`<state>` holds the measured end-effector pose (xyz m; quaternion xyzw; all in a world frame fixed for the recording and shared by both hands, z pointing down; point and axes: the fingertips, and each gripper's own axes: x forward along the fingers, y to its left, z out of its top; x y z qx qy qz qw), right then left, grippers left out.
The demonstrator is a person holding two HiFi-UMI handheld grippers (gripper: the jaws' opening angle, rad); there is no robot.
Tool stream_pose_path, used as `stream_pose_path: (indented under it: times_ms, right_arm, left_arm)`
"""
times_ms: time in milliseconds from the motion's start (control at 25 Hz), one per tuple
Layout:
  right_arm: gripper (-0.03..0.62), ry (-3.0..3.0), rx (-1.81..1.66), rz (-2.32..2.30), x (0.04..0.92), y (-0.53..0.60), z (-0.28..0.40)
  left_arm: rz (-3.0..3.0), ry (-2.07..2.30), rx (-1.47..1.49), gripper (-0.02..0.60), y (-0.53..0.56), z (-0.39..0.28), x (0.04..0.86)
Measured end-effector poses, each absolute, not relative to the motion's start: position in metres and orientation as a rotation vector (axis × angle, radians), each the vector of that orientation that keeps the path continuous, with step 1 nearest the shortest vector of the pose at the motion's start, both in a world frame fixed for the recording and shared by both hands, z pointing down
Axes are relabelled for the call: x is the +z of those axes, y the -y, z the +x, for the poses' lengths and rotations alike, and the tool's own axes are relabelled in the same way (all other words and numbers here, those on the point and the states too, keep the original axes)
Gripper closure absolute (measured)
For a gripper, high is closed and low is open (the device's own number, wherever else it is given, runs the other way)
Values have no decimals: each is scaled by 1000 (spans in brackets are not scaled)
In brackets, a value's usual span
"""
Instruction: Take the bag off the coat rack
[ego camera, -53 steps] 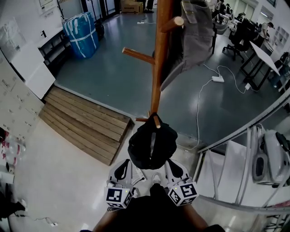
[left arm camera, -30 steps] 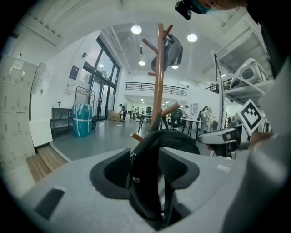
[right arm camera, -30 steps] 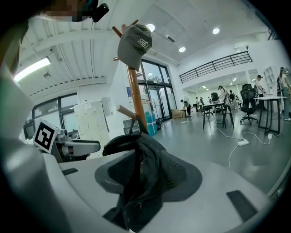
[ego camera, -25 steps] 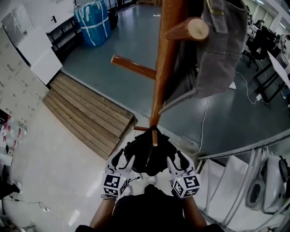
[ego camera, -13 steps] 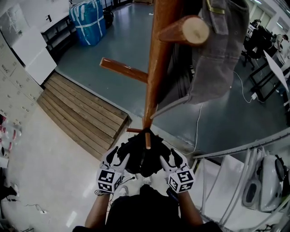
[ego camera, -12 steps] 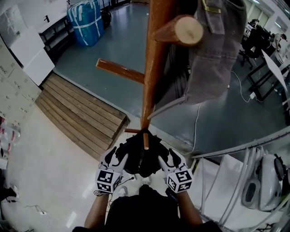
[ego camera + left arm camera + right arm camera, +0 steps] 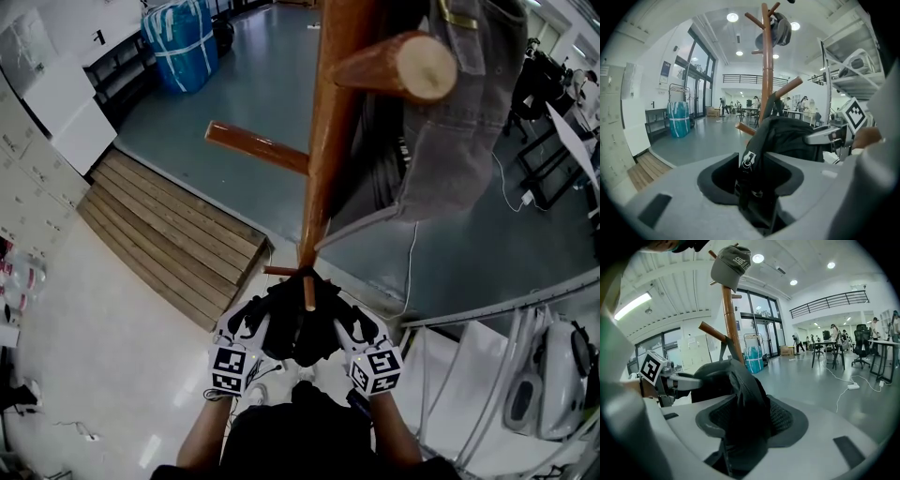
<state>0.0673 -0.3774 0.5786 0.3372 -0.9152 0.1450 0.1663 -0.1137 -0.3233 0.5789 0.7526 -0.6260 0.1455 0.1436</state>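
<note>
The bag (image 7: 298,330) hangs on a low peg (image 7: 308,292) of the rack (image 7: 323,169). The left gripper (image 7: 754,176) is closing around its strap; the right gripper (image 7: 752,420) gapes around its fabric, perhaps touching it

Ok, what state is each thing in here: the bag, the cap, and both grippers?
black bag: hanging on a low peg of the coat rack, not lifted off.
grey cap: hanging on an upper peg.
left gripper: jaws closing, bag strap between them, not yet pinched.
right gripper: jaws open wide, bag fabric between them.
</note>
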Motion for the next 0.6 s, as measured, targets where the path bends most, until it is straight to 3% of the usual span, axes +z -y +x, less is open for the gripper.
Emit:
stream_pose_path:
  times_ms: [320, 600]
  right_arm:
    - [472, 2600, 428, 1015, 578, 376, 69]
    - [494, 2600, 457, 1019, 576, 373, 70]
  left_arm:
    - [2201, 1775, 436, 470, 321, -107, 577]
    - [2208, 1759, 423, 492, 316, -103, 574]
